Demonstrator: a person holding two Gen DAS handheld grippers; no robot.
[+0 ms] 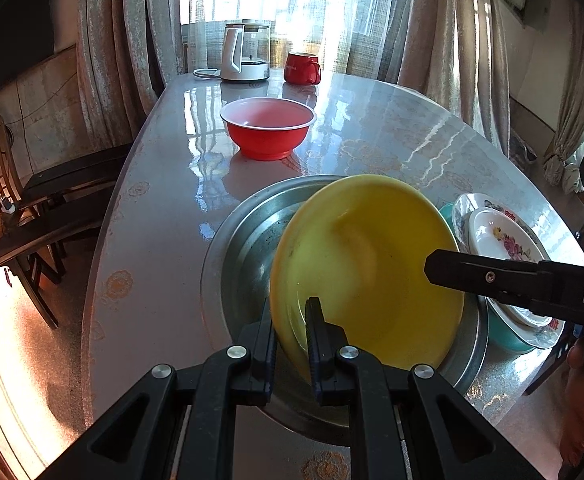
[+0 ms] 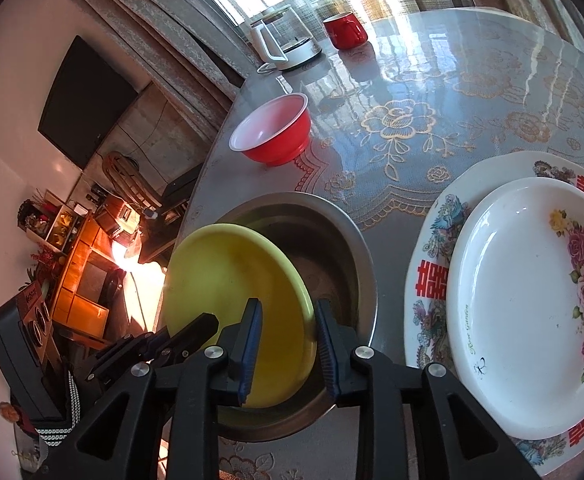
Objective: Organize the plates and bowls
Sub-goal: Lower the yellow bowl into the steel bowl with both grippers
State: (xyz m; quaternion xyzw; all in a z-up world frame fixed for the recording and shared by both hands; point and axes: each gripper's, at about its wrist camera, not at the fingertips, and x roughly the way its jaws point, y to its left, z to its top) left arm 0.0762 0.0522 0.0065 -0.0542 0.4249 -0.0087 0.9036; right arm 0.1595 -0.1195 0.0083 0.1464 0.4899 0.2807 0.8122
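The left gripper (image 1: 291, 334) has its fingers clamped on the near rim of a yellow plate (image 1: 366, 268), which is tilted inside a metal basin (image 1: 232, 248) on the surface (image 1: 152, 240). The right gripper (image 2: 290, 350) straddles the plate's other edge, fingers parted and not pressing it. Beyond the basin sits a red bowl (image 1: 268, 126). To the right, a white flowered plate (image 2: 528, 300) lies stacked on a larger patterned plate (image 2: 432, 276).
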